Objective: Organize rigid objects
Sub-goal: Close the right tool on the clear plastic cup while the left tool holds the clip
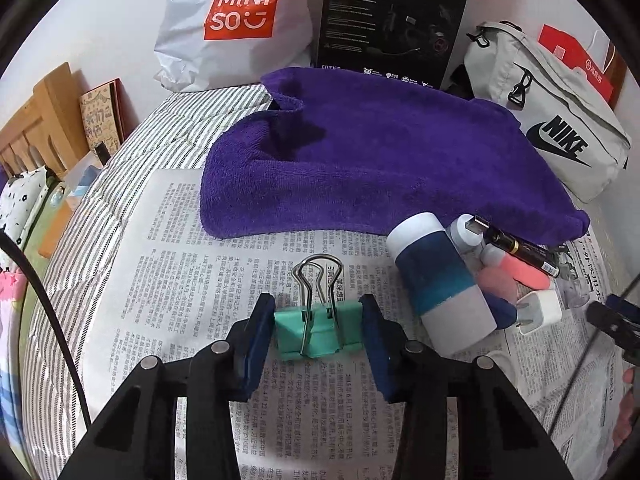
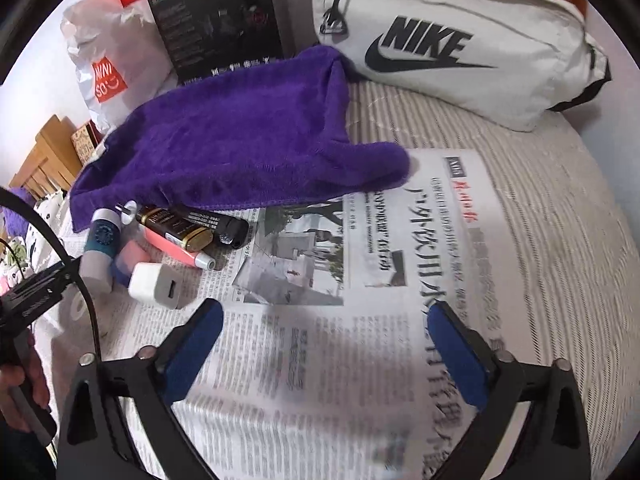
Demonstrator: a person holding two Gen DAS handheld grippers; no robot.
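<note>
Underfoot, newspaper [image 1: 168, 248] covers a striped bedspread [image 2: 560, 216], with a purple towel [image 1: 380, 168], a white Nike bag [image 2: 460, 52] and a Miniso bag [image 1: 236, 28] toward the wall. Only the left wrist view shows the green binder clip [image 1: 318, 330]: it lies on the paper, the left gripper [image 1: 318, 334] closed onto its two ends. The right wrist view shows the right gripper [image 2: 324, 344] spread wide over bare newsprint, nothing between its pads. A cluster of bottle [image 1: 440, 280], charger [image 2: 158, 284] and tubes [image 2: 176, 226] lies by the towel; print there is blurred.
</note>
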